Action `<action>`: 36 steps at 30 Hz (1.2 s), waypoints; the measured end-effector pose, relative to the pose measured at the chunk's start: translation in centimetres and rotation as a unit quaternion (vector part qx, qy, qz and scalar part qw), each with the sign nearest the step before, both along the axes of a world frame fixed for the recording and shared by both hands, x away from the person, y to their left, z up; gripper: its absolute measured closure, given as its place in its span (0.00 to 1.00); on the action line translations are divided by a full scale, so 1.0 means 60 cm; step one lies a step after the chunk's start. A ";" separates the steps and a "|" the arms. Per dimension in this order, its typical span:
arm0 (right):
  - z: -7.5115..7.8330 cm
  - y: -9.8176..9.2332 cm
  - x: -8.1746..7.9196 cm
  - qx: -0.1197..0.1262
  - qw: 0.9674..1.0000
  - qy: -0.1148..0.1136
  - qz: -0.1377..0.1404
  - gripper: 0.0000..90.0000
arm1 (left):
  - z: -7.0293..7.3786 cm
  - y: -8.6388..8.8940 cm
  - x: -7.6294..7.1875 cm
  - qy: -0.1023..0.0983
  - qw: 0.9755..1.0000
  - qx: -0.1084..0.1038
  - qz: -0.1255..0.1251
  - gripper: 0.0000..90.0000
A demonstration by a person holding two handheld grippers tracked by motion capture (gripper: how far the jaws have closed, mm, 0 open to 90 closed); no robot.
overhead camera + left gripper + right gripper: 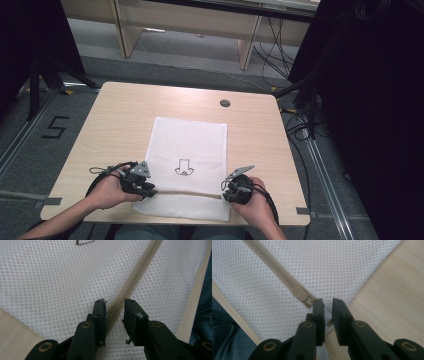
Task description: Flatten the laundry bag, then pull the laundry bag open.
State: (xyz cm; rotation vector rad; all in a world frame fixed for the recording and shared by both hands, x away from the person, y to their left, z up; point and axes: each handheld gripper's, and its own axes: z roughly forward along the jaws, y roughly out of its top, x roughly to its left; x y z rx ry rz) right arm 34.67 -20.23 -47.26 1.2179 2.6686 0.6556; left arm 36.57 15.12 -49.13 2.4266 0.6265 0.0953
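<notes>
A white mesh bag (190,145) lies flat on the wooden table (115,125), with a beige zipper (185,194) running across its near end. My left gripper (150,189) sits at the zipper's left end. In the left gripper view its jaws (115,301) stand apart over the zipper (135,277), which passes along the left jaw. My right gripper (226,189) sits at the bag's right edge. There its jaws (328,300) stand slightly apart just past the zipper slider (298,292), with a small tab and mesh in the gap.
A small dark outline drawing (183,167) is printed mid-bag. A round cable hole (225,103) sits at the table's far side. The near table edge (234,317) runs close behind the bag, with a person's denim-clad legs beyond. Black stands and cables flank the table.
</notes>
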 end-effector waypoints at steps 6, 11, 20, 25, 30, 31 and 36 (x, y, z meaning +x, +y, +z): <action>-0.006 -0.013 0.007 0.012 1.000 -0.006 -0.011 0.88 | 0.008 -0.009 0.001 -0.033 0.997 -0.062 0.019 0.71; 0.009 -0.025 0.010 0.039 0.998 -0.026 -0.042 0.81 | 0.006 -0.015 0.004 -0.054 0.994 -0.092 0.022 0.57; 0.010 -0.045 0.008 0.042 0.996 -0.034 -0.073 0.66 | 0.001 -0.015 0.010 -0.044 0.991 -0.116 0.038 0.44; 0.014 -0.041 0.006 0.042 0.995 -0.055 -0.078 0.68 | 0.003 -0.007 0.015 -0.063 0.990 -0.117 0.049 0.42; 0.021 -0.040 0.002 0.028 0.996 -0.066 -0.060 0.79 | 0.004 0.004 0.013 -0.068 0.989 -0.126 0.045 0.50; 0.022 -0.040 0.001 0.026 0.996 -0.060 -0.058 0.82 | 0.005 0.004 0.012 -0.066 0.988 -0.128 0.048 0.52; 0.027 -0.039 0.000 0.007 0.997 -0.066 -0.032 0.98 | 0.008 -0.004 0.006 -0.049 0.989 -0.133 0.042 0.68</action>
